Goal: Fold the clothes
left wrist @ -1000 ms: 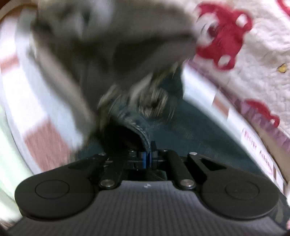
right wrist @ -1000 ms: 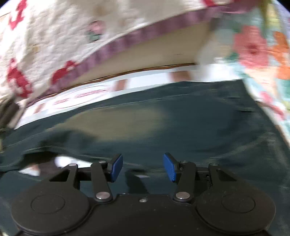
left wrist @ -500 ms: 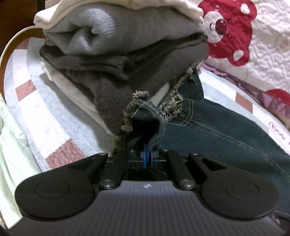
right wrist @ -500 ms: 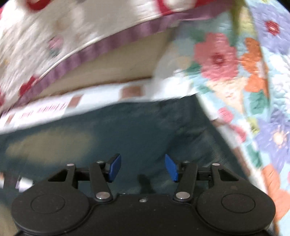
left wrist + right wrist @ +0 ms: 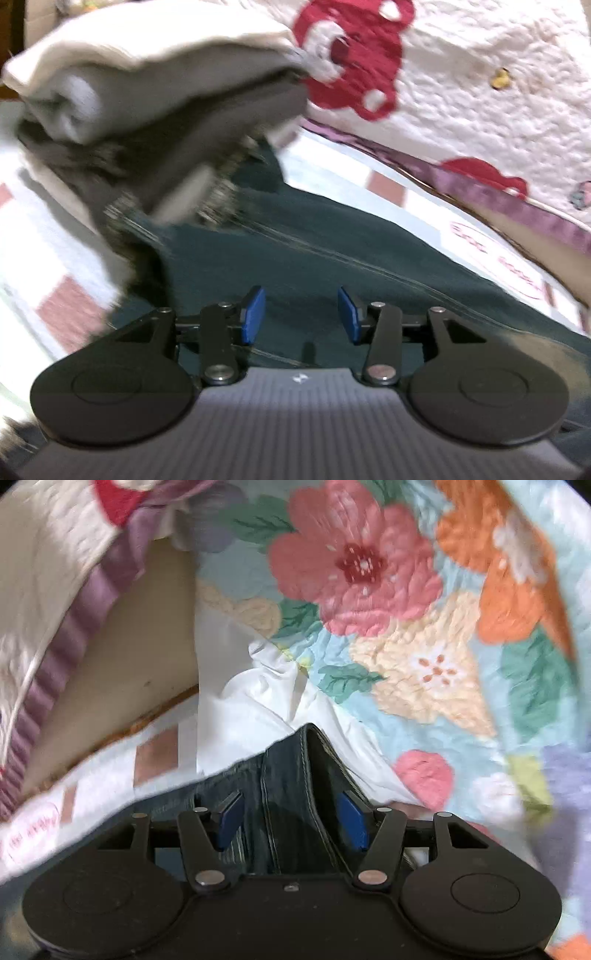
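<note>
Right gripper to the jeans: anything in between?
Nothing visible. The right gripper is open, and a folded edge of the jeans already sits between its blue pads; whether they touch cannot be told.

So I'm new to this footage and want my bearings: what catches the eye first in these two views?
In the left view, a stack of folded clothes sits at upper left, its base on the dark jeans that run to lower right, with a red bear quilt behind. In the right view, a bright floral quilt fills the right, and a jeans edge lies between the open right hand-held gripper fingers.
</note>
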Demonstrator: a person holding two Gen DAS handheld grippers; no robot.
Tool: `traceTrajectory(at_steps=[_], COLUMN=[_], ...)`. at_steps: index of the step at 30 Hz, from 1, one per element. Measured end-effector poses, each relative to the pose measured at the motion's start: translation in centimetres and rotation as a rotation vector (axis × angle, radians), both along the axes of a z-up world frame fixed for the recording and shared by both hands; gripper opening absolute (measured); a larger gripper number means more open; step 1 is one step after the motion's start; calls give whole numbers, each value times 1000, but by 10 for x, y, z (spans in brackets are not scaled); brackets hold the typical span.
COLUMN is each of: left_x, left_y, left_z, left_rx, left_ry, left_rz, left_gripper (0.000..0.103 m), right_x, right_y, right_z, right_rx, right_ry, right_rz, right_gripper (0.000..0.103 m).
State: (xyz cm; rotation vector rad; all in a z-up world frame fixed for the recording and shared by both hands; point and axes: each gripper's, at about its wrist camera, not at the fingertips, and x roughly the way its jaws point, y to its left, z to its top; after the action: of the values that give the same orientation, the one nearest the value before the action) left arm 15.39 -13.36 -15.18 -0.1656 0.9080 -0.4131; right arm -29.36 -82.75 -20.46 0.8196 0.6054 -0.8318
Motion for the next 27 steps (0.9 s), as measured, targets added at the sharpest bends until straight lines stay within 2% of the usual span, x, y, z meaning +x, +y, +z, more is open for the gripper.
traceTrajectory(at_steps=[2, 4, 7, 8, 9, 10, 16, 20, 21, 23, 24, 26, 27], left_x=[-7, -14, -24, -27, -29, -31, -41, -48, -51, -55, -53, -50, -47], left_y=[-8, -20, -38, -44, -48, -52, -85, -113, -120, -126, -121, -109, -102], left_z=[3, -1, -5, -7, -7, -8, -6, -17, -21, -28, -27, -25, -24], left_rx=[-23, -3, 27, 35, 34, 35, 68, 119, 159, 214, 216, 221, 223], left_ry=[4, -8, -25, -31, -36, -40, -74, -20, -24, -37, -32, -20, -13], left_rz=[-36, -77, -137, -157, -175, -194, -340, -390, -387, -377, -353, -305, -276], left_gripper=[43, 43, 43, 43, 43, 43, 43, 46, 46, 46, 46, 46, 47], right_x=[4, 13, 29, 32, 35, 37, 25, 14, 11, 10, 11, 12, 12], right_y=[-10, -14, -13, -12, -11, -8, -19, -33, -37, -26, -17, -1, 8], right_z=[-8, -13, -14, -13, -12, -7, 49, 91, 101, 100, 96, 88, 84], right_rx=[34, 43, -31, -55, -74, -100, -243, -327, -348, -357, -355, -353, -352], right_ry=[-49, -76, -58, -54, -56, -53, 7, 52, 63, 94, 111, 145, 162], right_rz=[2, 42, 52, 46, 34, 25, -61, -127, -143, -118, -97, -54, -33], right_gripper=[63, 62, 62, 60, 45, 8, 3, 4, 6, 14, 20, 46, 49])
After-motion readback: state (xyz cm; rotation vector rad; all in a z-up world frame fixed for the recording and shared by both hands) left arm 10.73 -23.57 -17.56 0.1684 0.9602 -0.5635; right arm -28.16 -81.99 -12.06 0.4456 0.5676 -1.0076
